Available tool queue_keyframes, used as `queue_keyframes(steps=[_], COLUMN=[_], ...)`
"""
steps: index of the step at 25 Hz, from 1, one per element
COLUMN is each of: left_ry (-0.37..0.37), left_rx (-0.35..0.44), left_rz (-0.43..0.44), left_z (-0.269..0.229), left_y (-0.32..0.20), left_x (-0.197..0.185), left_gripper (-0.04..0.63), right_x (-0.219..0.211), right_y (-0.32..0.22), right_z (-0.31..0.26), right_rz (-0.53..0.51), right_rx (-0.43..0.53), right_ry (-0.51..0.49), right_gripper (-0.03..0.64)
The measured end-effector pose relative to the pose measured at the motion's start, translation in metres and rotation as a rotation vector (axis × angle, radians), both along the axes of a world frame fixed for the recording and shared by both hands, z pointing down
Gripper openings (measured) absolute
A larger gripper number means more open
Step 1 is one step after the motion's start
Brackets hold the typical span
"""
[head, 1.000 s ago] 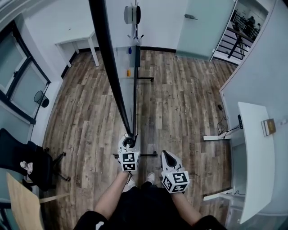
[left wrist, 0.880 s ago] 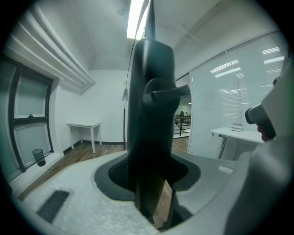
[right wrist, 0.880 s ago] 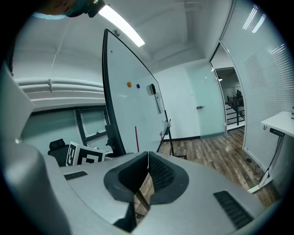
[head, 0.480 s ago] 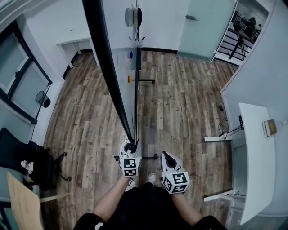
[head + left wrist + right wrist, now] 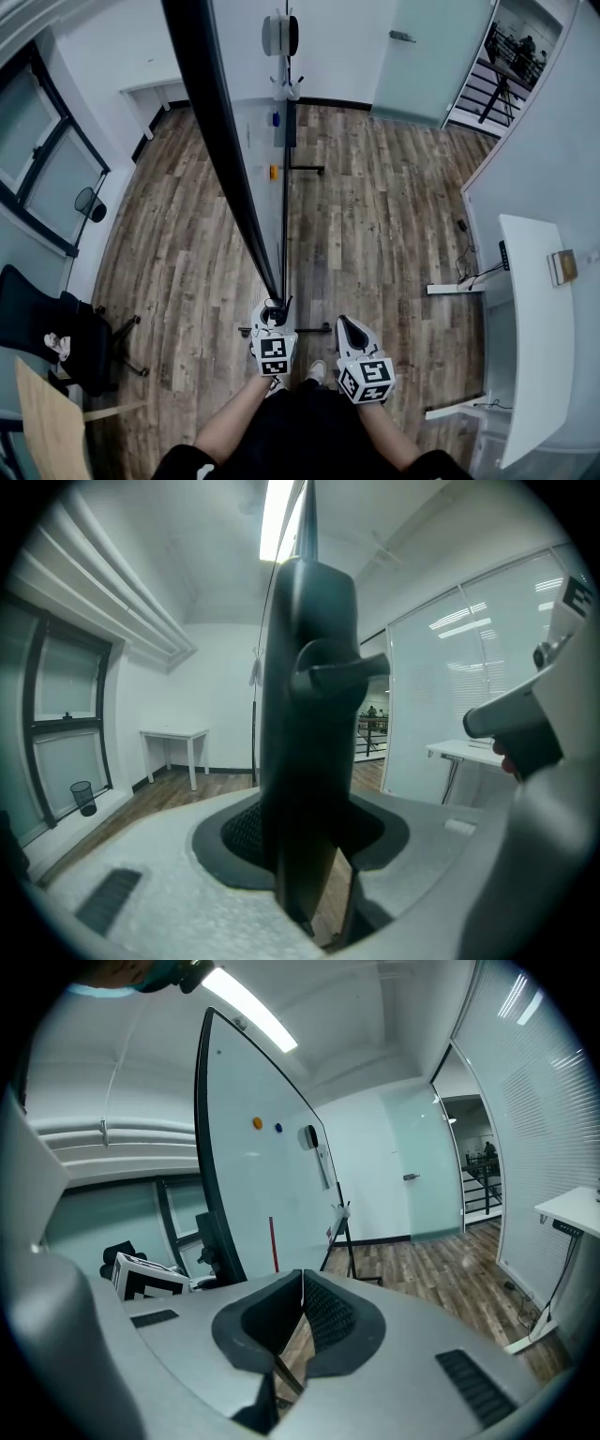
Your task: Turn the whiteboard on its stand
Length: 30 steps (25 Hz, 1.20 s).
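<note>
our left gripper (image 5: pixel 271 311), clamped on the near frame edge of the whiteboard (image 5: pixel 217 141), has drawn it slightly toward us, so it is pivoting on its stand (image 5: pixel 305 170); our right gripper (image 5: pixel 348 328) waits closed and empty.

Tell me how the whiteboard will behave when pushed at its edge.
Probably stiff: the whiteboard is a flat panel in a black frame, clamped by the left hand-held gripper. Likely to pivot rather than tip: its stand rests on wide floor feet.
</note>
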<state>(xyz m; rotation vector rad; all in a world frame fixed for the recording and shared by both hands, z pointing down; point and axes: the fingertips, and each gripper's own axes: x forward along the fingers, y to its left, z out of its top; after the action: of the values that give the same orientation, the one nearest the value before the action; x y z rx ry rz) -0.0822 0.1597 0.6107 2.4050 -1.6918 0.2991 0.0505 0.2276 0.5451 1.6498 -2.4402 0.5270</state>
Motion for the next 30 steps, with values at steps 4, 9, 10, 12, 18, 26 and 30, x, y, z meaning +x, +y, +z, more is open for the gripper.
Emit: queue_keyframes(steps=[4, 9, 10, 12, 18, 26, 30], left_ry=[0.011, 0.015, 0.013, 0.015, 0.021, 0.029, 0.056], left_rx=[-0.009, -0.046, -0.042, -0.038, -0.052, -0.08, -0.076], left_rz=[0.013, 0.043, 0.048, 0.059, 0.083, 0.105, 0.068], left_z=[0.003, 0.009, 0.007, 0.002, -0.007, -0.007, -0.021], left_y=[0.0, 0.008, 0.01, 0.014, 0.03, 0.059, 0.066], left_x=[0.001, -0.001, -0.001, -0.003, -0.012, -0.032, -0.054], left_gripper=[0.184, 0.23, 0.233, 0.235, 0.247, 0.247, 0.245], right_x=[-0.003, -0.008, -0.008, -0.009, -0.016, -0.028, -0.034], right_y=[-0.001, -0.006, -0.007, -0.008, -0.013, -0.02, -0.022], right_z=[0.0, -0.001, -0.001, -0.001, -0.002, -0.005, -0.007], right_rz=[-0.002, -0.005, -0.006, -0.008, -0.021, -0.039, -0.045], right_rx=[0.001, 0.005, 0.006, 0.007, 0.009, 0.019, 0.022], right_ry=[0.0, -0.001, -0.001, -0.001, 0.002, 0.004, 0.008], right_gripper=[0.014, 0.014, 0.014, 0.014, 0.014, 0.014, 0.014])
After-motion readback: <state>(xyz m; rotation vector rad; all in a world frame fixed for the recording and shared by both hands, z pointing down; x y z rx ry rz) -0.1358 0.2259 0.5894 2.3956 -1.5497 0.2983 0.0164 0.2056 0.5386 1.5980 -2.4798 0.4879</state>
